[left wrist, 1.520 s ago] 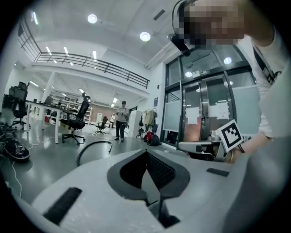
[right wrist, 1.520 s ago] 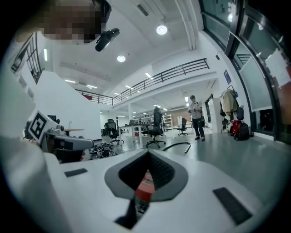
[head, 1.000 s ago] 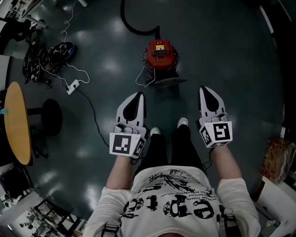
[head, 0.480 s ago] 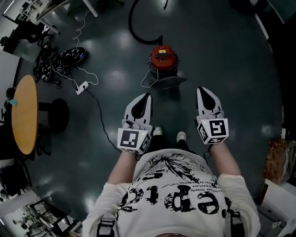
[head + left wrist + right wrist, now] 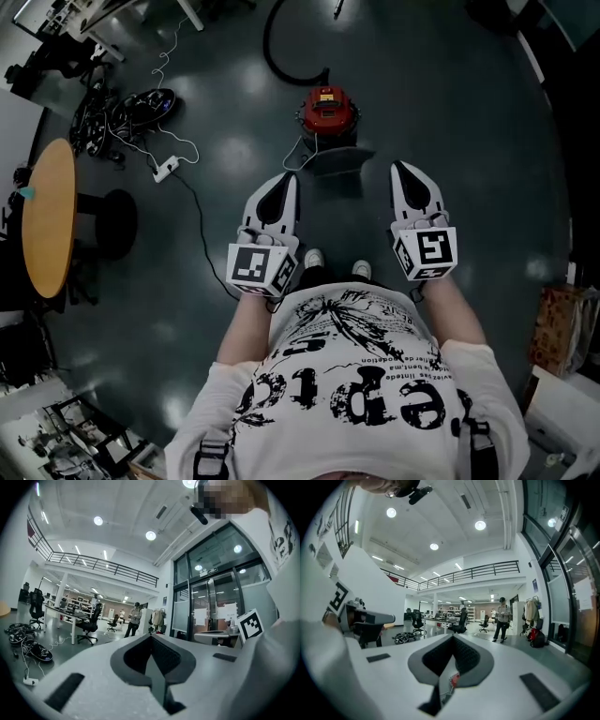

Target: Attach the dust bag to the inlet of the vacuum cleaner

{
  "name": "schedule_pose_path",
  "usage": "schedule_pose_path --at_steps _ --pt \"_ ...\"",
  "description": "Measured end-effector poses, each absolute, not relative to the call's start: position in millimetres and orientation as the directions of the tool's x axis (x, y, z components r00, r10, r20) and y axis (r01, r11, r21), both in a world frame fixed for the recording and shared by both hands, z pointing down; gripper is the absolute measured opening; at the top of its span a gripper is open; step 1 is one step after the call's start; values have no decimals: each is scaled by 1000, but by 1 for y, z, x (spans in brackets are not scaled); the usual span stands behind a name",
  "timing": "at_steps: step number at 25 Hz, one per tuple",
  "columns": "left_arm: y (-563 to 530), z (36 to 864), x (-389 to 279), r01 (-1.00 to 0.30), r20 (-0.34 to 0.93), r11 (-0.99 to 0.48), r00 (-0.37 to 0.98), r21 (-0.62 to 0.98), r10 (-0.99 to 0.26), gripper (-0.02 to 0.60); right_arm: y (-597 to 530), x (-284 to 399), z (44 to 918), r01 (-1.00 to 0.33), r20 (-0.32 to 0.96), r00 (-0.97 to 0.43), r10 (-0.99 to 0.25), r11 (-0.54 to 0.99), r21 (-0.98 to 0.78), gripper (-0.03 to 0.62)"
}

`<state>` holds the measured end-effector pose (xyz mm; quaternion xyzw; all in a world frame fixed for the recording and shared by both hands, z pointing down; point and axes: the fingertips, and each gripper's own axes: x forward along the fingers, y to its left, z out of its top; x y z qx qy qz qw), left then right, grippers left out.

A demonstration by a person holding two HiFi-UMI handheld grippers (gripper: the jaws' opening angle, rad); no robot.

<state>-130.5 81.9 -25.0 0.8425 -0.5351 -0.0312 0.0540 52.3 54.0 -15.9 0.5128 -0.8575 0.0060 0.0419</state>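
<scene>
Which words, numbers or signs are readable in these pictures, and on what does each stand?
None reads for certain.
Shirt: large black letters, upside down, creased, unclear.
Vacuum cleaner: yellow label, too small.
Marker cubes: square patterns, no words.
Glass door papers: blurred.

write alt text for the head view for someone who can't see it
Seen from above, a person stands on a dark floor holding the left gripper and right gripper level, both shut and empty, aimed at a red vacuum cleaner on the floor ahead. A round wooden table and tangled cables sit to the left.
</scene>
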Motion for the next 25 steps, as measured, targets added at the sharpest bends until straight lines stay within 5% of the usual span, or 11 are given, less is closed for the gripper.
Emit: schedule_pose_path --at_steps 25 --pt "42 -15 -127 -891 26 -437 443 122 -896 3 28 46 1 -867 107 -493 -864 498 26 2"
